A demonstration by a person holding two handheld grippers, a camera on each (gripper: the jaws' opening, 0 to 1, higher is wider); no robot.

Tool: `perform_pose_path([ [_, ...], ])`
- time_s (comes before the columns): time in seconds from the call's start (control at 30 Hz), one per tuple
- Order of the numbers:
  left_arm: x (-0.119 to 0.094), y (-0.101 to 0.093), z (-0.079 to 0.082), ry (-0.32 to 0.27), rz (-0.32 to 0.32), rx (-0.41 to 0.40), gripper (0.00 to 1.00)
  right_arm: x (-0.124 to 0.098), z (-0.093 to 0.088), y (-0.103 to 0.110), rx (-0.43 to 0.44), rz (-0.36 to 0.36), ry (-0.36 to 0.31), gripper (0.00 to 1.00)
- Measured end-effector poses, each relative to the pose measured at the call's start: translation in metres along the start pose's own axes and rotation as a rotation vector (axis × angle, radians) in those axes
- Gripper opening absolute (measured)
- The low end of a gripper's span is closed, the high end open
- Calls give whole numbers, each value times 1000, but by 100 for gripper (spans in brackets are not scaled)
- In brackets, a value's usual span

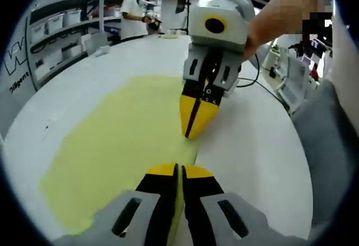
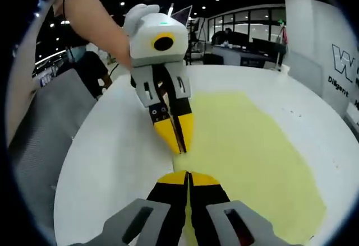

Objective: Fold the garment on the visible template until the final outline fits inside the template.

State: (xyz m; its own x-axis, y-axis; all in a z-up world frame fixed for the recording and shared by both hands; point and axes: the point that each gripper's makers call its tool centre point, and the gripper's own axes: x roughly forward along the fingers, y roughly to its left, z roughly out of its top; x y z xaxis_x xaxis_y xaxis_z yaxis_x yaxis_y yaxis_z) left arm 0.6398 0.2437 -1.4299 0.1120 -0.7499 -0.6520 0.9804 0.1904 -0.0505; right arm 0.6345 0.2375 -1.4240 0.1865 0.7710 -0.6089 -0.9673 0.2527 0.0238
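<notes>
Both claws pinched on the same straight edge of the pale yellow garment (image 1: 118,145): left claw (image 1: 178,170) closed on fabric, right claw (image 2: 188,174) likewise. Garment lies flat on the white desk (image 1: 252,145). Looks thin, soft, light, so it'll drape and sag between grips. Best held at edge or corners. Template not discernible.

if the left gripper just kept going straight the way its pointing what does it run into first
Most likely the right gripper, which faces it head-on along the edge of the yellow garment on the white table. The left gripper has only garment edge and table between them; depth is hard to judge.
</notes>
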Motion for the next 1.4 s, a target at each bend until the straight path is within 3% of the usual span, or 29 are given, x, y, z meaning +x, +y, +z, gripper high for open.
perform_pose_path([
  [0.23,6,-3,-10,50,-4,40,0,12,3,4,-27,16,14,0],
  [0.43,4,-3,-15,57,-2,30,0,14,-23,4,-54,2,106,0],
  [0.47,3,-3,-15,52,-1,24,0,13,-16,6,-2,8,45,0],
  [0.63,-3,0,-20,32,6,-10,0,5,-23,3,-1,-12,54,0],
  [0.83,-21,7,-35,19,32,-71,0,-13,-37,-4,70,-50,42,0],
  [1.4,-60,23,-68,28,90,-144,0,-78,-87,-21,116,-130,98,0],
])
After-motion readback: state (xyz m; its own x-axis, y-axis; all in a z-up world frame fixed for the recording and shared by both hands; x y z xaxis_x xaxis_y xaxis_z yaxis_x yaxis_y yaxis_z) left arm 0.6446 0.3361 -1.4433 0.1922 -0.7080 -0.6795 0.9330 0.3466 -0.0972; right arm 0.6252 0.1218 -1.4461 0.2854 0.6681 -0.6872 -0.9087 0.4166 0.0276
